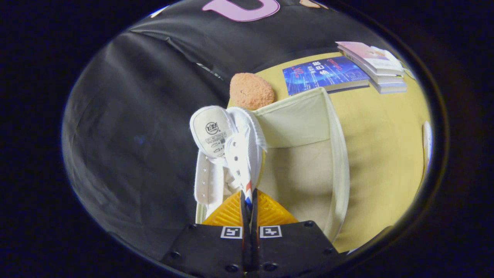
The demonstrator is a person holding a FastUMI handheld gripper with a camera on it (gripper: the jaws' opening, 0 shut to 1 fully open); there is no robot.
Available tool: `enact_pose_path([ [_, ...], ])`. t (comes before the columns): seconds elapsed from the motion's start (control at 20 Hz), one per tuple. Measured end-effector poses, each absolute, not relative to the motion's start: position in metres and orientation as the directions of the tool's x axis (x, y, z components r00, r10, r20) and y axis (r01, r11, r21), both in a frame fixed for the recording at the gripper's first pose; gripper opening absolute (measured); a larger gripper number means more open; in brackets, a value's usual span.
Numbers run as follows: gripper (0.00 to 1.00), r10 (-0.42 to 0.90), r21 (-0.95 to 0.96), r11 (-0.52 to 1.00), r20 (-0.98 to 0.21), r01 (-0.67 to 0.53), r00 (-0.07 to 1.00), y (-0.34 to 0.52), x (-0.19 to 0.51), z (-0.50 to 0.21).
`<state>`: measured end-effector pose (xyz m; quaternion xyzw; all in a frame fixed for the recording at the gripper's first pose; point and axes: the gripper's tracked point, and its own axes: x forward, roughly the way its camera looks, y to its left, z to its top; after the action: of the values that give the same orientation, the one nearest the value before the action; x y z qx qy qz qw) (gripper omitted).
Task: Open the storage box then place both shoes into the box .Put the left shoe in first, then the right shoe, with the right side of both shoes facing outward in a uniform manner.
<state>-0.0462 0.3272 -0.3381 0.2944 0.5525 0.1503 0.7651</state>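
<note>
Over the open storage box [339, 154], a white shoe [231, 154] hangs.
Gripper [249, 204] pinches its side edge, fingers pressed together; likely so it lowers in sideways.

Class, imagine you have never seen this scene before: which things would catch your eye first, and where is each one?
First the white shoe, pinched between the fingers of the gripper and hanging over the near wall of the open cream storage box. Next the fuzzy orange ball just beyond the box, and the blue book lying on the yellow table beside a small stack of books.
</note>
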Motion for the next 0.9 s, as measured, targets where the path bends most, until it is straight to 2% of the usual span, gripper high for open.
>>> enact_pose_path([
  [0.35,0.03,0.538,0.597,0.799,-0.766,0.077,0.353,0.329,-0.059,-0.336],
  [0.75,0.03,0.482,0.530,0.835,-0.834,0.150,0.267,0.338,-0.067,-0.364],
  [0.9,0.02,0.473,0.523,0.817,-0.848,0.242,0.239,0.342,-0.065,-0.377],
])
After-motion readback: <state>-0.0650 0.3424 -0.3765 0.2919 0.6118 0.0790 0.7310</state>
